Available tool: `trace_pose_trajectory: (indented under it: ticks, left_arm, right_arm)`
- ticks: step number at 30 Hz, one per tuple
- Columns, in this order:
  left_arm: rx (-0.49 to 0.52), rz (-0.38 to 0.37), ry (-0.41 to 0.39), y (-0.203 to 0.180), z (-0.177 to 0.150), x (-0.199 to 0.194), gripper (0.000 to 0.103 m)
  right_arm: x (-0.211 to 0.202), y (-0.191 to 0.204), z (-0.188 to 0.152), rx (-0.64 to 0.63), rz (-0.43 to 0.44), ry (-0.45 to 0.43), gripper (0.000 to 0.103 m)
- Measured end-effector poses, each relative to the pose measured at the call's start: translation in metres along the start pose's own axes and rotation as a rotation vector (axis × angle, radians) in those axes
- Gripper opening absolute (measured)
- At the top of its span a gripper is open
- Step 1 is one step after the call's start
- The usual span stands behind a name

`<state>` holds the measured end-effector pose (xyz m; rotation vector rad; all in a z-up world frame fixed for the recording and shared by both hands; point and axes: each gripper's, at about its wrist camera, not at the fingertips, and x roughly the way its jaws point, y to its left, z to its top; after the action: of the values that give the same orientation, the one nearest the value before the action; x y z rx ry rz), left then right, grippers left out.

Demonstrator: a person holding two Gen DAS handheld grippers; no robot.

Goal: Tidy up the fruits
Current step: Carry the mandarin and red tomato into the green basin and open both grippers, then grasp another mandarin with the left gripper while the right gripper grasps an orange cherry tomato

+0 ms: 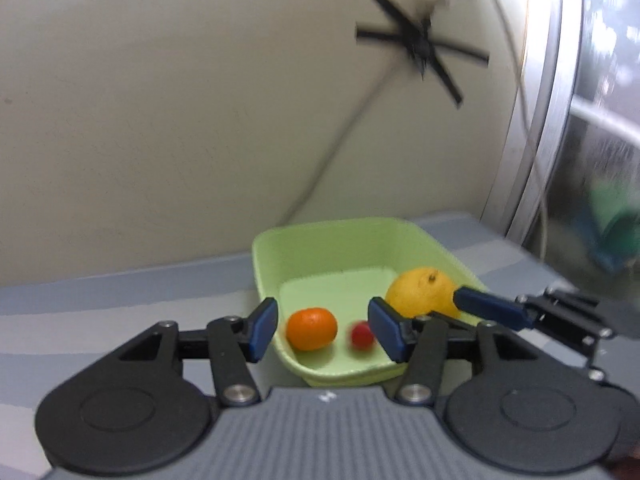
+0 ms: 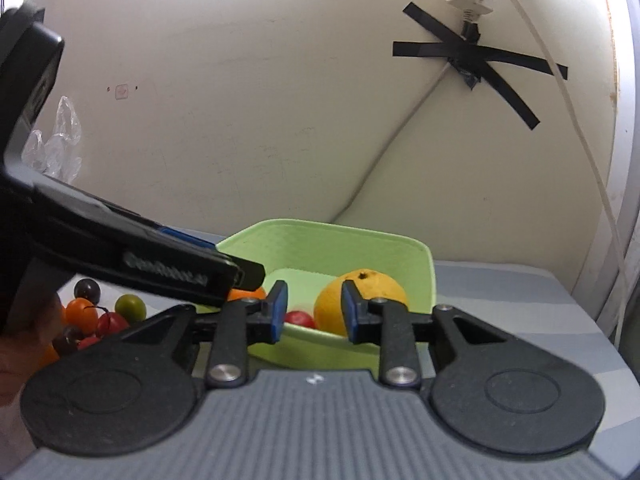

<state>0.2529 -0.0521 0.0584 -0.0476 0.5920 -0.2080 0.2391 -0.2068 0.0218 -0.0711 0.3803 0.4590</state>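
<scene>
A: How did the left hand-held gripper point(image 1: 323, 330) stand?

B: Its blue pads were spread apart with nothing pinched. It hung over the near end of the green tray point(image 1: 304, 248); through the gap you saw a small orange fruit point(image 1: 312, 329) and a little red fruit point(image 1: 361, 335), blurred, both lying on the tray floor.

A: And the right hand-held gripper point(image 2: 314, 312)?

B: Its jaws were narrower but still parted, and empty. It sat at the tray's near rim, with the large yellow fruit point(image 2: 372, 292) behind its right pad. From the left wrist view, one of its blue fingers point(image 1: 490, 306) reached in from the right, beside or against that yellow fruit; I couldn't tell whether it touched.

A: What else was around?

B: On the grey striped worktop point(image 2: 520, 304), left of the tray, lay a cluster of small fruits point(image 2: 96, 312): dark, orange, green and red ones. The left device's black body crossed the right wrist view and hid part of the tray and that cluster. Behind stood a cream wall point(image 2: 240, 120) with crossed black tape point(image 2: 476, 60) holding a cable, a white plug above it, and some crumpled clear plastic point(image 2: 56, 144) at the left.

A: Any writing?

B: Raised lettering on the left device's side point(image 2: 164, 270), too blurred to read.
</scene>
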Motion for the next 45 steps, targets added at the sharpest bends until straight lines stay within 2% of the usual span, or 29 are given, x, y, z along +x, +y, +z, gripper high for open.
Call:
trace_pose_trajectory:
  ticks: [4, 6, 9, 12, 14, 17, 21, 23, 25, 28, 31, 33, 36, 37, 39, 42, 45]
  left_arm:
    - [-0.076, 0.017, -0.089, 0.03, -0.011, -0.07, 0.056]
    - [-0.083, 0.076, -0.1, 0.045, -0.027, -0.101, 0.058]
    - [-0.094, 0.181, -0.062, 0.061, -0.058, -0.13, 0.061]
    - [-0.137, 0.201, -0.006, 0.074, -0.095, -0.146, 0.061]
    - [-0.172, 0.189, 0.029, 0.079, -0.116, -0.148, 0.061]
    - [-0.227, 0.131, 0.049, 0.083, -0.128, -0.142, 0.061]
    - [-0.284, 0.052, 0.05, 0.087, -0.124, -0.131, 0.072]
    - [-0.298, 0.025, 0.048, 0.087, -0.116, -0.12, 0.074]
    - [-0.314, 0.014, 0.052, 0.088, -0.111, -0.11, 0.078]
    - [-0.326, -0.005, 0.067, 0.086, -0.107, -0.096, 0.078]
    - [-0.324, 0.017, 0.062, 0.083, -0.108, -0.097, 0.078]
    - [-0.302, 0.025, 0.032, 0.079, -0.109, -0.106, 0.078]
    - [-0.206, 0.025, -0.008, 0.064, -0.113, -0.121, 0.07]
    - [-0.142, 0.03, -0.016, 0.054, -0.114, -0.123, 0.064]
    - [-0.026, 0.041, -0.02, 0.035, -0.117, -0.123, 0.059]
    - [0.103, 0.053, -0.01, 0.014, -0.118, -0.115, 0.057]
    - [0.254, 0.115, -0.015, -0.005, -0.116, -0.103, 0.056]
  right_arm:
    - [-0.019, -0.003, 0.004, 0.041, 0.021, -0.049, 0.032]
    - [-0.031, -0.003, 0.009, 0.06, 0.049, -0.062, 0.032]
    - [-0.047, 0.003, 0.012, 0.064, 0.1, -0.063, 0.032]
    - [-0.061, 0.017, 0.006, 0.048, 0.156, -0.027, 0.032]
    - [-0.068, 0.03, -0.003, 0.042, 0.2, 0.011, 0.032]
    - [-0.07, 0.055, -0.016, -0.008, 0.25, 0.068, 0.032]
    - [-0.066, 0.094, -0.029, -0.097, 0.3, 0.124, 0.032]
    - [-0.061, 0.107, -0.029, -0.129, 0.321, 0.137, 0.032]
    - [-0.054, 0.119, -0.028, -0.161, 0.33, 0.143, 0.033]
    - [-0.041, 0.131, -0.027, -0.199, 0.314, 0.15, 0.034]
    - [-0.034, 0.135, -0.027, -0.195, 0.31, 0.162, 0.044]
    - [-0.035, 0.134, -0.025, -0.196, 0.31, 0.162, 0.044]
    - [-0.047, 0.122, -0.026, -0.188, 0.314, 0.139, 0.045]
    - [-0.049, 0.118, -0.026, -0.184, 0.307, 0.134, 0.044]
    - [-0.053, 0.106, -0.027, -0.171, 0.284, 0.127, 0.044]
    - [-0.05, 0.086, -0.027, -0.133, 0.235, 0.14, 0.044]
    - [-0.042, 0.07, -0.028, -0.052, 0.206, 0.169, 0.044]
